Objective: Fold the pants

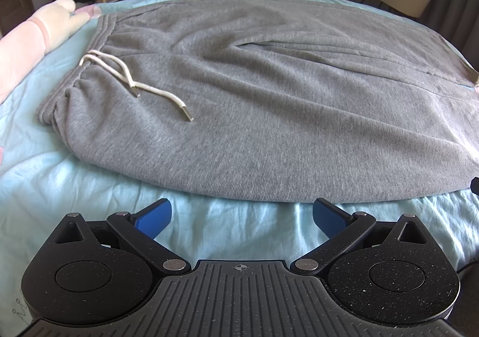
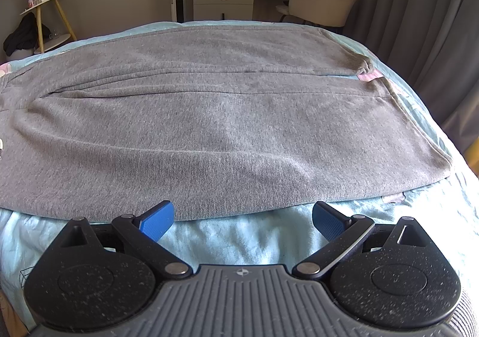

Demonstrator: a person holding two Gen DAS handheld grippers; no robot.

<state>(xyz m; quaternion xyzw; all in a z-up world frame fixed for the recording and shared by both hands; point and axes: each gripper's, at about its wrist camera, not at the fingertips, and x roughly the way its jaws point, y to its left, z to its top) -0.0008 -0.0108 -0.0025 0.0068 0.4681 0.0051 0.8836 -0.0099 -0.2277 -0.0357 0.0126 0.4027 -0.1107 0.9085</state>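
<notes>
Grey sweatpants point(image 1: 254, 91) lie spread flat across a light blue bed point(image 1: 45, 175), waistband with a white drawstring point(image 1: 128, 79) to the left, both legs running right. In the right wrist view the legs point(image 2: 224, 127) lie side by side and end in cuffs point(image 2: 365, 64) at the right. My left gripper point(image 1: 242, 218) is open and empty, just short of the pants' near edge by the waist end. My right gripper point(image 2: 243, 221) is open and empty, its left pad point(image 2: 157, 220) at the near leg's edge.
A pink and white pillow point(image 1: 33, 37) lies at the bed's left. Beyond the bed stand a yellow-legged side table point(image 2: 45, 16), a grey drawer unit point(image 2: 223, 3), a white chair point(image 2: 323, 3) and grey curtains point(image 2: 419, 22).
</notes>
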